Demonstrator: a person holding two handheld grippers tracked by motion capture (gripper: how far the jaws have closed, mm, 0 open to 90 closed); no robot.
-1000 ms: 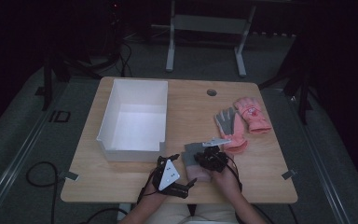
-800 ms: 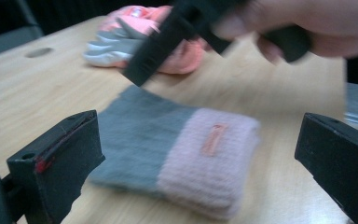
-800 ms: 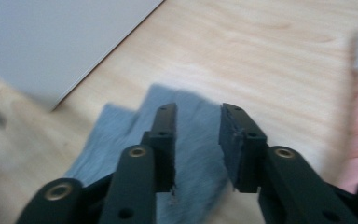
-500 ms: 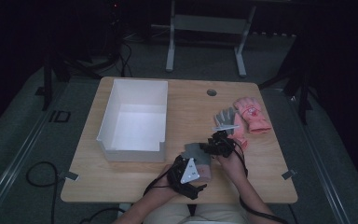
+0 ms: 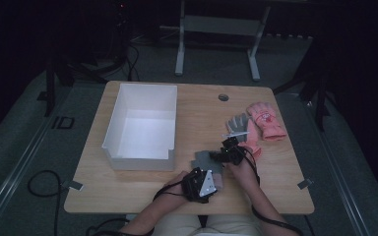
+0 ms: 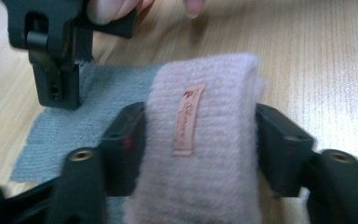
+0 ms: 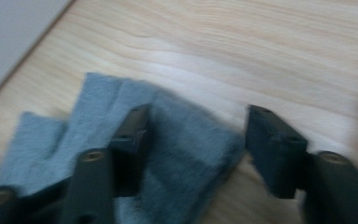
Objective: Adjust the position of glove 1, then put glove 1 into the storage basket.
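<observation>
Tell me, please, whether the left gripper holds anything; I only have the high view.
Observer: Yes; the left gripper has just been closing, jaws pressing both sides of a pink knitted cuff.
Operator: And the right one?
Observer: The right gripper has just been opening; its jaws stand apart over grey glove fingers, gripping nothing.
Operator: Any marking on the cuff?
Observer: A small label, too blurred to read.

We see a pale pink knit cuff with a small peach label, a grey knit glove, black tongs, a light wood-grain table, a white box, a bright pink glove beside a grey one
</observation>
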